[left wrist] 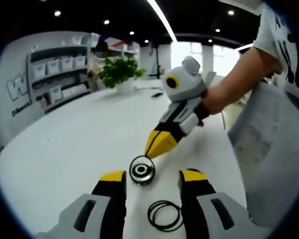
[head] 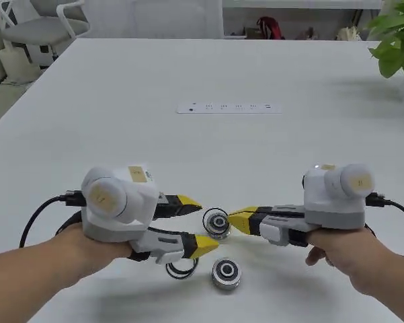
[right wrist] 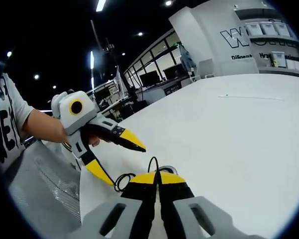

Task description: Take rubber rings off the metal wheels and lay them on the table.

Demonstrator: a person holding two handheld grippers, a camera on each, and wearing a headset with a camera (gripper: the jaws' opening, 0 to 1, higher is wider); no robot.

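Note:
My left gripper (head: 198,222) is open, its yellow jaw tips on either side of a metal wheel (head: 216,223) that still wears a black rubber ring. My right gripper (head: 232,219) comes in from the right, shut, with its tips on the wheel's rim. In the left gripper view the wheel (left wrist: 142,170) faces me between my open jaws, and the right gripper (left wrist: 150,152) pinches its top edge. In the right gripper view a thin black ring (right wrist: 152,163) arcs up at my shut right gripper (right wrist: 158,175). A second wheel (head: 226,273) and loose rubber rings (head: 181,270) lie on the table.
The white table (head: 208,148) stretches far ahead, with a flush socket strip (head: 228,108) in its middle. A green plant (head: 395,35) stands at the back right and a white chair (head: 47,25) at the back left. The loose rings (left wrist: 165,215) lie just under my left jaws.

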